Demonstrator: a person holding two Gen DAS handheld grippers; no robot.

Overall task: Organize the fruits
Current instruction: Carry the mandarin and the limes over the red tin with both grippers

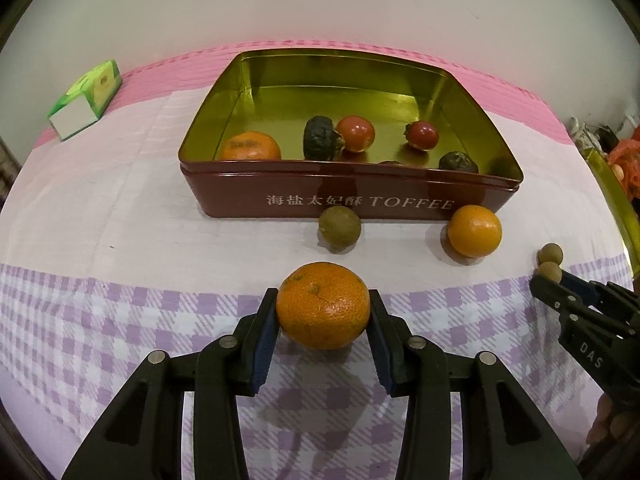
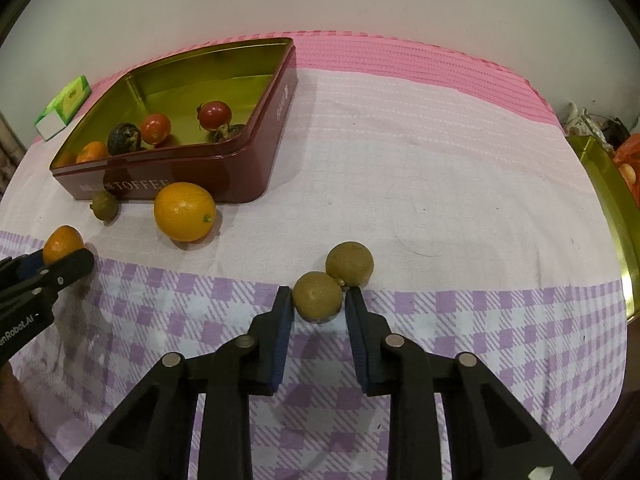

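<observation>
A dark red toffee tin (image 1: 352, 196) (image 2: 240, 176) with a gold inside holds a mandarin (image 1: 251, 146), two red tomatoes (image 1: 355, 133) and dark shrivelled fruits (image 1: 320, 138). My left gripper (image 1: 323, 304) is shut on a mandarin (image 1: 323, 306) (image 2: 62, 243) resting on the cloth. My right gripper (image 2: 318, 294) (image 1: 548, 276) is shut on a brown longan (image 2: 318, 297), which touches a second longan (image 2: 350, 263). An orange (image 1: 474, 230) (image 2: 185, 211) and another longan (image 1: 340, 226) (image 2: 105, 205) lie by the tin's front wall.
A green and white carton (image 1: 86, 98) (image 2: 64, 106) lies at the back left. A gold tin lid edge (image 2: 612, 208) (image 1: 612, 196) and an orange bag (image 2: 628, 156) are at the right. The table has a pink, white and purple checked cloth (image 2: 440, 160).
</observation>
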